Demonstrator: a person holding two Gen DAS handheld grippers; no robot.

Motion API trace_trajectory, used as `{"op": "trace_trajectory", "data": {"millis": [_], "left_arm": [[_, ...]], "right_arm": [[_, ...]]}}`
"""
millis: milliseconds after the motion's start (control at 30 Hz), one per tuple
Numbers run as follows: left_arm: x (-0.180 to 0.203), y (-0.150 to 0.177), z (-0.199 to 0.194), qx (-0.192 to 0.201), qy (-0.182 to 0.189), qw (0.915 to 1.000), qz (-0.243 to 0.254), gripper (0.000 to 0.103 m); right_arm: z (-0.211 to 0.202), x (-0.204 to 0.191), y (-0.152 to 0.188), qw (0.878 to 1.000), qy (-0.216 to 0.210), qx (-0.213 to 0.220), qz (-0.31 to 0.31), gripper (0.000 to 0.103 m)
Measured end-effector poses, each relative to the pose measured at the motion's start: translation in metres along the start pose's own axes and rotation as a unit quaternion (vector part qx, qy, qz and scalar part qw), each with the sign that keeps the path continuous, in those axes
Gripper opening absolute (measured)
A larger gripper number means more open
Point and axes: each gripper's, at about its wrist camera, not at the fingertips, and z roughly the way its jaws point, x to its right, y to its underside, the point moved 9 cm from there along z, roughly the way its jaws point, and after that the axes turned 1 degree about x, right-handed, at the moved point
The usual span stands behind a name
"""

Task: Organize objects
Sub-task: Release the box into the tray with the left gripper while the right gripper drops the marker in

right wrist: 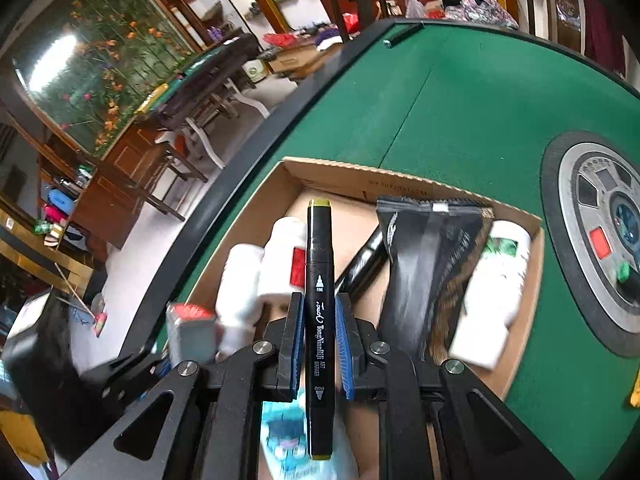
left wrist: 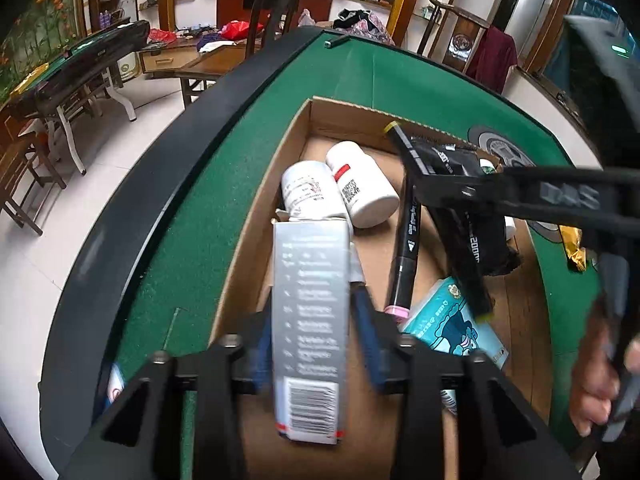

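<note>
An open cardboard box [left wrist: 256, 216] sits on the green table. A silver carton [left wrist: 310, 320] with a barcode stands between the fingers of my left gripper [left wrist: 312, 312] over the box. The right pad stands clear of it, so the gripper is open. My right gripper [right wrist: 320, 300] is shut on a black marker [right wrist: 320, 320] with olive-yellow ends. It reaches over the box from the right in the left wrist view. Inside lie two white bottles [left wrist: 360, 184], a pink-capped black marker [left wrist: 404, 248], a black pouch [right wrist: 420, 264], a third white bottle [right wrist: 492, 292] and a teal tissue pack [left wrist: 452, 320].
The green felt table [right wrist: 460, 100] has a raised black rim [left wrist: 160, 184] and a round control disc [right wrist: 600, 240] at its middle. A gold wrapper [left wrist: 574, 248] lies right of the box. A person's hand [left wrist: 596, 392] holds the right gripper. Chairs and tables stand beyond.
</note>
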Motion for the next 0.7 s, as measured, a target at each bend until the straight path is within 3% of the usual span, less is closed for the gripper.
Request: {"op": "trace_trajectory", "data": {"millis": [200, 367, 567, 700], "left_arm": [[0.005, -0.001, -0.023, 0.030, 0.013, 0.9995, 0.004, 0.065], [0.006, 0.000, -0.039, 0.047, 0.030, 0.9984, -0.003, 0.068], [0.005, 0.000, -0.047, 0.053, 0.038, 0.9976, -0.021, 0.079], [0.001, 0.007, -0.049, 0.047, 0.044, 0.9972, -0.038, 0.081]], "right_arm": [[0.018, 0.002, -0.018, 1.000, 0.006, -0.008, 0.017, 0.017], [0.021, 0.003, -0.023, 1.000, 0.010, -0.012, 0.022, 0.017], [0.020, 0.005, -0.024, 1.000, 0.014, -0.012, 0.015, 0.018], [0.010, 0.001, -0.023, 1.000, -0.014, -0.003, 0.021, 0.020]]}}
